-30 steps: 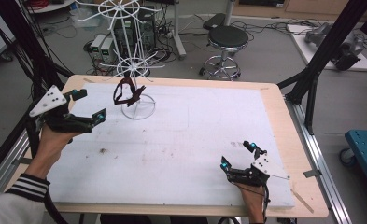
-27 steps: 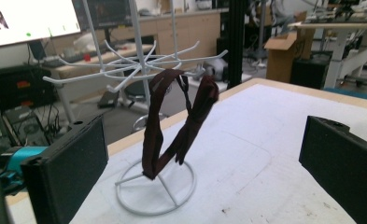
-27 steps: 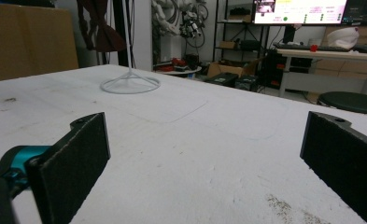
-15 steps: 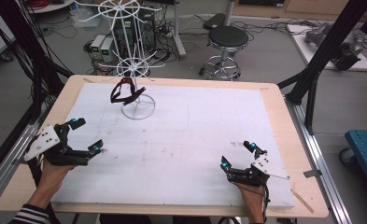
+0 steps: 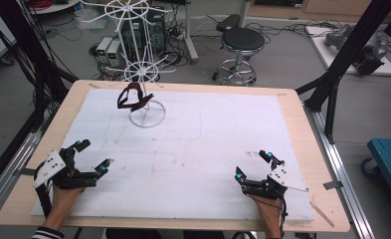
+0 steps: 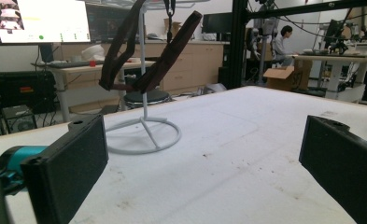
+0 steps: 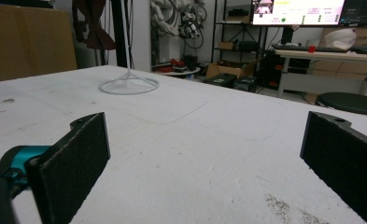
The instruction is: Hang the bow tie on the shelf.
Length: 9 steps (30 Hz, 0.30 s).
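Resting low on the white pad (image 5: 218,149), both claws gape wide and hold nothing — the left claw (image 5: 86,157) at the near left corner, the right claw (image 5: 252,164) at the near right. Ahead of the left claw, well apart from it, stands a white wire stand (image 5: 146,112) with a dark strap (image 5: 132,97) draped on it. The strap looks soft and light; I'd pinch one hanging band, not the stand, which would likely tip. The left gripper view shows the strap (image 6: 148,51) doubled into loops — the high view only gives a dark tangle.
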Available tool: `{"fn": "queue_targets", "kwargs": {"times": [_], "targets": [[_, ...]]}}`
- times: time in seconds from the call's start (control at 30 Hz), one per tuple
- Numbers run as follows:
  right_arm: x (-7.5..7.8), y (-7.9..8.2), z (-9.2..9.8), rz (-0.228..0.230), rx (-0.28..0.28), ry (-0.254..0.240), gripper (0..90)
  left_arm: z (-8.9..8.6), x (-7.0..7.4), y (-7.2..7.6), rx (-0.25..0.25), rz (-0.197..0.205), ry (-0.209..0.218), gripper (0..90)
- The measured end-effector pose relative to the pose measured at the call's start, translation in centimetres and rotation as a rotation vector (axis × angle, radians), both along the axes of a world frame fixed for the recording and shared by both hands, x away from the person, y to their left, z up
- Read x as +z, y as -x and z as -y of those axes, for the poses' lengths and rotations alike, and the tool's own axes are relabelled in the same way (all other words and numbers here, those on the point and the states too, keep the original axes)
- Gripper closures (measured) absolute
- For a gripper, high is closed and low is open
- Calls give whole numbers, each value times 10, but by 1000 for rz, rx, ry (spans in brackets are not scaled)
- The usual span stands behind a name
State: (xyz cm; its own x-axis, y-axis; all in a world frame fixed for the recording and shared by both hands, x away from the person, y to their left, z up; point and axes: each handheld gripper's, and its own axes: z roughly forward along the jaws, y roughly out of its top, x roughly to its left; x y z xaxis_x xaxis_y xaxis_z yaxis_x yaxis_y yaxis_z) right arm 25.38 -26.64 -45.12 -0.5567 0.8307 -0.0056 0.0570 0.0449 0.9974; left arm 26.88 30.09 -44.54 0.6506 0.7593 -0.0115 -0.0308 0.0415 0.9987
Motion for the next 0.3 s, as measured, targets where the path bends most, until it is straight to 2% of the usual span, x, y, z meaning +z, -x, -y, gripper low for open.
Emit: {"fn": "queue_targets", "kwargs": {"times": [0.13, 0.23, 0.3], "targets": [[0, 0, 0, 9, 3, 9, 7, -1, -9, 0, 6, -11, -4, 17], [0, 0, 0, 11, 4, 8, 7, -2, -9, 1, 17, -2, 13, 17], [0, 0, 0, 8, 3, 9, 7, -1, -9, 2, 15, 6, 9, 17]]}}
